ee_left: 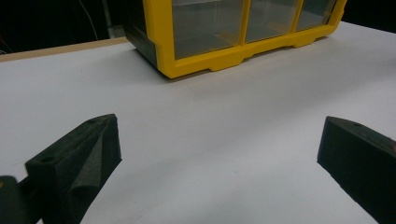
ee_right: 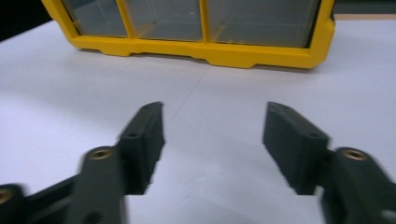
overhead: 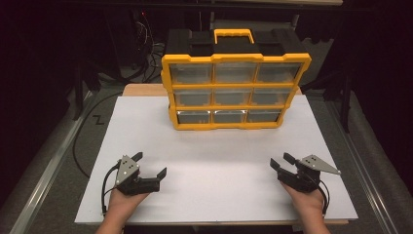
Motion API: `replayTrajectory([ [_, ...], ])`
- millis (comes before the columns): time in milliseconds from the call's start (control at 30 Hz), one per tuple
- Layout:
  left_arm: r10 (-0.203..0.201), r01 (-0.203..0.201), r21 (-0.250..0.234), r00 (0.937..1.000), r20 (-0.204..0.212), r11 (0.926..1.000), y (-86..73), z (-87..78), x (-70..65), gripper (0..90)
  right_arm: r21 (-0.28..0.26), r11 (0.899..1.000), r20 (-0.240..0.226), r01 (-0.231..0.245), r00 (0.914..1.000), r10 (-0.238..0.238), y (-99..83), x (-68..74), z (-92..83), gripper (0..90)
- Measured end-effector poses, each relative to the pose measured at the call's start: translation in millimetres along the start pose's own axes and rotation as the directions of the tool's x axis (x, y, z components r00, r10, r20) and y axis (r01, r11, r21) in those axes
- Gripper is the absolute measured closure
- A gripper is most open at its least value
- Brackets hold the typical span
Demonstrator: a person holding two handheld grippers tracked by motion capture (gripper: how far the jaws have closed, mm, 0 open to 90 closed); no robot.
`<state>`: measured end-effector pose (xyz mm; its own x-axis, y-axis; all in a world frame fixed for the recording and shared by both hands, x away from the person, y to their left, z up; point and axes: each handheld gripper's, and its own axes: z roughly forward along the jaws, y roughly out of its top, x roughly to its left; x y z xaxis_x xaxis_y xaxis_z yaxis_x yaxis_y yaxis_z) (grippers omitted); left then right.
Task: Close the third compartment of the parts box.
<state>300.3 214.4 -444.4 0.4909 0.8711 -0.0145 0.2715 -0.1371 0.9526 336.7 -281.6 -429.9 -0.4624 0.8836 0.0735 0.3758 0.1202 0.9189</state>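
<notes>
Standing upright at the far middle of the white desk point(overhead: 214, 161) is a yellow drawer organiser point(overhead: 235, 91) with a black back and a yellow carry handle point(overhead: 234, 35), its nine clear drawers facing the person. Both tools rest near the desk's front edge, well apart from it: the left tool point(overhead: 149, 164) at the front left, the right tool point(overhead: 281, 162) at the front right, each released with jaws spread and nothing between them. Bare desk lies between tools and organiser. Dark cables point(overhead: 146, 44) hang behind it.
</notes>
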Motion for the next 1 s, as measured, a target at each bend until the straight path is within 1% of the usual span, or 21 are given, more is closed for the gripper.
replayTrajectory([
  [67,-0.001,0.001,0.001,1.0,0.001,1.0,0.0,-0.2,0.1,0.5,-0.007,1.0,-0.003,0.004,1.0,-0.004,0.1,0.4,0.6,27.7],
  [133,-0.005,0.005,0.003,1.0,0.002,1.0,-0.1,0.0,0.2,0.5,0.004,1.0,-0.014,-0.013,0.9998,0.013,-0.1,0.2,2.3,18.1],
  [167,-0.007,0.007,0.006,1.0,0.002,1.0,-0.2,0.2,0.1,0.5,0.013,1.0,-0.011,-0.019,0.9997,0.02,-0.3,0.5,3.2,14.9],
  [200,-0.007,0.007,0.006,1.0,0.002,1.0,-0.2,0.3,-0.2,0.5,0.017,1.0,-0.006,-0.017,0.9998,0.017,-0.5,0.7,3.8,12.6],
  [267,-0.003,0.003,0.005,1.0,0.004,1.0,0.1,-0.4,-0.7,0.5,0.003,1.0,0.018,-0.013,0.9998,0.013,0.0,2.4,3.2,1.2],
  [300,-0.004,0.004,0.003,1.0,0.003,1.0,0.2,-1.0,-0.8,0.5,-0.006,1.0,0.035,-0.015,0.9993,0.015,0.9,3.6,2.3,0.6],
  [333,-0.004,0.004,0.002,1.0,0.0,1.0,0.3,-1.7,-0.8,0.5,-0.017,1.0,0.04,-0.023,0.9989,0.024,1.9,4.9,-0.5,0.6],
  [400,-0.008,0.008,0.002,1.0,-0.002,1.0,0.3,-2.4,-0.5,0.5,-0.078,0.996,0.039,-0.033,0.9986,0.036,4.9,8.8,-9.2,0.5],
  [433,-0.009,0.009,0.003,1.0,-0.003,1.0,0.1,-2.2,-0.2,0.4,-0.105,0.994,0.04,-0.022,0.9988,0.027,6.3,11.0,-13.3,0.6],
  [500,-0.008,0.008,0.011,1.0,-0.005,0.9999,-0.5,-0.8,0.4,0.5,-0.128,0.992,0.04,0.007,0.9992,-0.002,6.9,14.1,-16.9,0.5],
  [533,-0.008,0.008,0.016,1.0,-0.005,0.9998,-0.6,-0.1,0.6,0.5,-0.125,0.992,0.041,0.02,0.999,-0.015,6.0,14.1,-15.9,0.6],
  [600,-0.011,0.011,0.02,0.9999,-0.009,0.9997,-0.8,0.8,0.1,0.5,-0.099,0.995,0.049,0.021,0.9987,-0.016,3.0,11.7,-10.5,0.6],
  [633,-0.012,0.013,0.022,0.9999,-0.011,0.9997,-0.7,0.7,-0.3,0.5,-0.084,0.996,0.042,0.006,0.9991,-0.002,1.5,10.0,-7.9,0.6],
  [667,-0.019,0.02,0.022,0.9997,-0.012,0.9996,-0.4,0.2,-0.3,0.4,-0.08,0.997,0.025,-0.021,0.9994,0.023,0.9,8.4,-6.7,0.6],
  [700,-0.035,0.035,0.018,0.9993,-0.01,0.9992,0.1,-0.4,-0.1,0.4,-0.09,0.995,0.014,-0.042,0.9989,0.044,1.2,7.7,-7.4,0.6],
  [733,-0.046,0.046,0.013,0.9989,-0.01,0.9989,0.5,-1.2,0.2,0.4,-0.104,0.993,0.011,-0.048,0.9987,0.049,1.9,7.7,-8.7,0.6],
  [833,-0.037,0.037,0.019,0.9991,-0.02,0.9991,0.2,-1.1,0.0,0.4,-0.115,0.993,0.024,-0.025,0.9993,0.028,2.5,7.8,-10.6,0.6],
  [867,-0.037,0.037,0.019,0.9991,-0.02,0.9991,0.2,-1.1,0.0,0.4,-0.107,0.994,0.027,-0.023,0.9993,0.026,2.0,7.2,-10.1,0.6],
  [900,-0.032,0.032,0.03,0.9992,-0.023,0.999,-0.4,-0.1,0.2,0.4,-0.103,0.994,0.03,-0.028,0.9991,0.031,1.5,6.7,-9.7,0.6],
  [1000,-0.027,0.028,0.03,0.9993,-0.025,0.9992,-0.3,-0.1,-0.6,0.4,-0.106,0.994,0.034,-0.03,0.9989,0.033,1.6,6.0,-9.8,0.6],
])
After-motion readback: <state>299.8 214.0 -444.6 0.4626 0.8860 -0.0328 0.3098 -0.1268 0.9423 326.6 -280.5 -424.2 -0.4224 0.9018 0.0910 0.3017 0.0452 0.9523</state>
